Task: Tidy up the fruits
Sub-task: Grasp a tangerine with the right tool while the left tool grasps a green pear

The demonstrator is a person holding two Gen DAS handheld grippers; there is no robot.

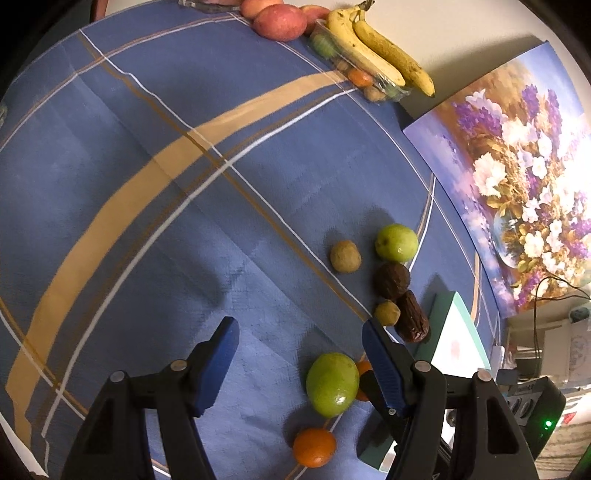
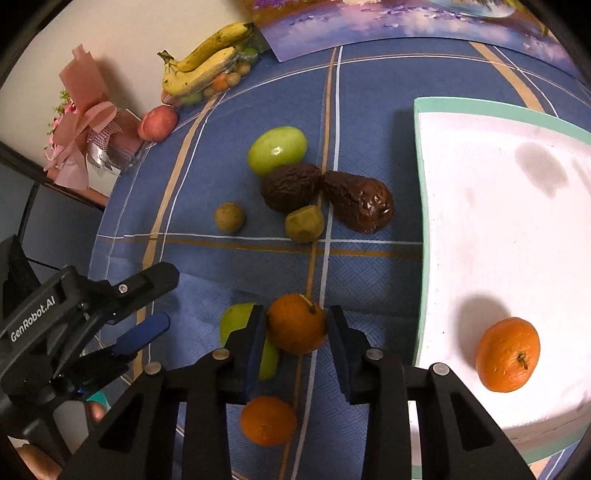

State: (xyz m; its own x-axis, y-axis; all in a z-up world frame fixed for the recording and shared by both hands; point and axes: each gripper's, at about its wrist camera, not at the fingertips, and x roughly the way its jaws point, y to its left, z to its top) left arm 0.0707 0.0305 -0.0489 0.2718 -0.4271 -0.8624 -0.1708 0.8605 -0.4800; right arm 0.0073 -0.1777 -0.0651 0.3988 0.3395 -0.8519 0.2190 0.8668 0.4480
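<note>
Right wrist view, nearest: the right gripper (image 2: pixel 297 325) has its blue pads on either side of an orange (image 2: pixel 296 324), both touching it, the fruit resting on the blue cloth (image 2: pixel 369 280). No earlier view is available to compare. A second orange (image 2: pixel 268 420) lies below the jaws, nearer the camera, and a green fruit (image 2: pixel 236 319) sits just beside the left pad, partly hidden by it. To the left, the left gripper (image 2: pixel 147 302) hangs above the cloth with its fingers spread and nothing between them. To the right stands a white tray (image 2: pixel 480 221) with a teal rim; a third orange (image 2: pixel 508 354) lies in it.

Middle distance: two small tan fruits (image 2: pixel 229 218), one apart and one touching a dark wrinkled fruit (image 2: pixel 290 186); a second dark fruit (image 2: pixel 360 205) touches the first, and a pale green fruit (image 2: pixel 277 149) lies against it on the far side.

Far edge: a red apple (image 2: pixel 158 123), bananas (image 2: pixel 207 64) resting on a clear punnet of mixed small fruit (image 2: pixel 221 83), a pink bouquet (image 2: pixel 85 125), and a flower painting (image 2: pixel 388 22) against the wall.

Left wrist view: the same green fruit lies near the right-hand pad of the spread fingers, not touched.
</note>
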